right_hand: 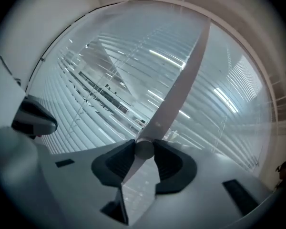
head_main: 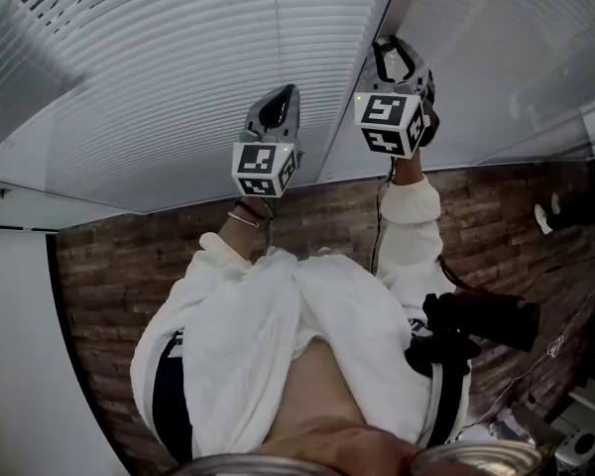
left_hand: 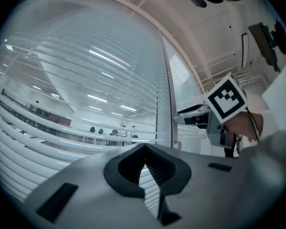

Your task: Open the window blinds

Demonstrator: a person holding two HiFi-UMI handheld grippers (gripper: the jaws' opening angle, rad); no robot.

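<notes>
While both arms reach up toward the window blinds (head_main: pixel 178 67), the two grippers sit close on either side of the vertical frame post (head_main: pixel 362 87).

Right gripper (head_main: pixel 392 53): jaws clamped on the blinds' wand (right_hand: pixel 181 85), with its rounded end seated between the dark pads (right_hand: pixel 169 163). The wand rises up and to the right across the slats. It hangs in front of the slats, near the post.

Left gripper (head_main: pixel 278 107): jaws pressed together at the tips with nothing between them, pointed at the slats just left of the post (left_hand: pixel 167 94). It is near the slats, and contact cannot be told.

Slats: horizontal, with gaps between them. Ceiling lights and desks show through in the left gripper view.

Room to move: the broad run of slats lies to the left of the left gripper. To the right of the post is a second blind panel (head_main: pixel 496 48). Wood-plank floor (head_main: pixel 109 256) runs along the base of the window.
</notes>
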